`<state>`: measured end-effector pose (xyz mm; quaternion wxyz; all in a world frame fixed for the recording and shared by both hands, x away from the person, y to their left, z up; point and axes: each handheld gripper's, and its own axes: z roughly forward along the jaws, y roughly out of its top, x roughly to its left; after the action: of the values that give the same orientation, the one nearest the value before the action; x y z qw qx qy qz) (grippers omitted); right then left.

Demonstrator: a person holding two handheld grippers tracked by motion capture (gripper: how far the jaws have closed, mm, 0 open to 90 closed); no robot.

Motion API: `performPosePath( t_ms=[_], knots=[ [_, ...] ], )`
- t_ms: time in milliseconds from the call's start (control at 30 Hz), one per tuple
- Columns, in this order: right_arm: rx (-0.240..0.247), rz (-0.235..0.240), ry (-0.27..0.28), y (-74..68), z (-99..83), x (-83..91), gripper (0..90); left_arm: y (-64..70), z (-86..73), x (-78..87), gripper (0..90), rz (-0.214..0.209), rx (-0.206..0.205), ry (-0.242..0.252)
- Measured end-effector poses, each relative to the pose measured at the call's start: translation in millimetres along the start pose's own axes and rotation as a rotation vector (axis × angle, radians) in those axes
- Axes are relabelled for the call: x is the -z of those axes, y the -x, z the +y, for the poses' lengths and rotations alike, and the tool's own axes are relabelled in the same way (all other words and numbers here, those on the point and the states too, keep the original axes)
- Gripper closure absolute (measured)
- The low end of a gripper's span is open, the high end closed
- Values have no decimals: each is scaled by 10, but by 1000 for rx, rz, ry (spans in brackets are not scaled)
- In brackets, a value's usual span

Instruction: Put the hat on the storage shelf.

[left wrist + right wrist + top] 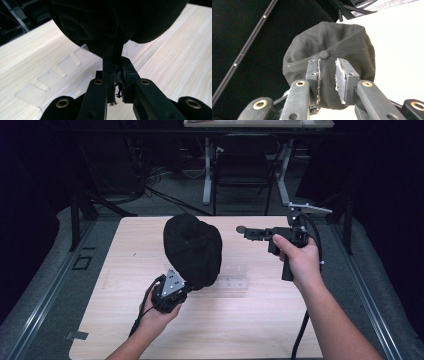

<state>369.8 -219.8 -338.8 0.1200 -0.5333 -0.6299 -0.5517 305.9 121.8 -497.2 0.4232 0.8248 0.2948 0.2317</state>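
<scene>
A black cap (192,247) hangs in the air above the middle of the wooden table (120,320). My left gripper (186,289) holds it from below and is shut on its lower edge. In the left gripper view the jaws (116,75) pinch a fold of the cap's fabric (112,22). My right gripper (246,233) is raised at the right of the cap and points left toward it without touching. In the right gripper view the jaws (327,63) stand slightly apart with nothing between them, and the cap's crown and top button (344,40) lie beyond.
A clear acrylic rack with slots (231,279) lies flat on the table under and to the right of the cap, and it appears again as a clear rack (50,82) in the left gripper view. A chair and desk legs (240,175) stand past the far edge. Grey floor surrounds the table.
</scene>
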Motion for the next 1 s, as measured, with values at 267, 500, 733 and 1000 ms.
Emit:
performPosePath(
  t_ms=[267,500,733,1000],
  knots=[
    [22,-33,-4,9,-52,11,723,-49,-182,-43,843,-14,18,-19],
    [71,-89,-9,0,-118,14,715,-85,-259,-16,812,-14,73,-8],
    [99,-124,-15,13,-192,21,706,-115,-285,29,705,-8,62,-13],
    [177,-212,-41,14,-322,-23,685,-183,-366,162,521,8,135,5]
  ],
)
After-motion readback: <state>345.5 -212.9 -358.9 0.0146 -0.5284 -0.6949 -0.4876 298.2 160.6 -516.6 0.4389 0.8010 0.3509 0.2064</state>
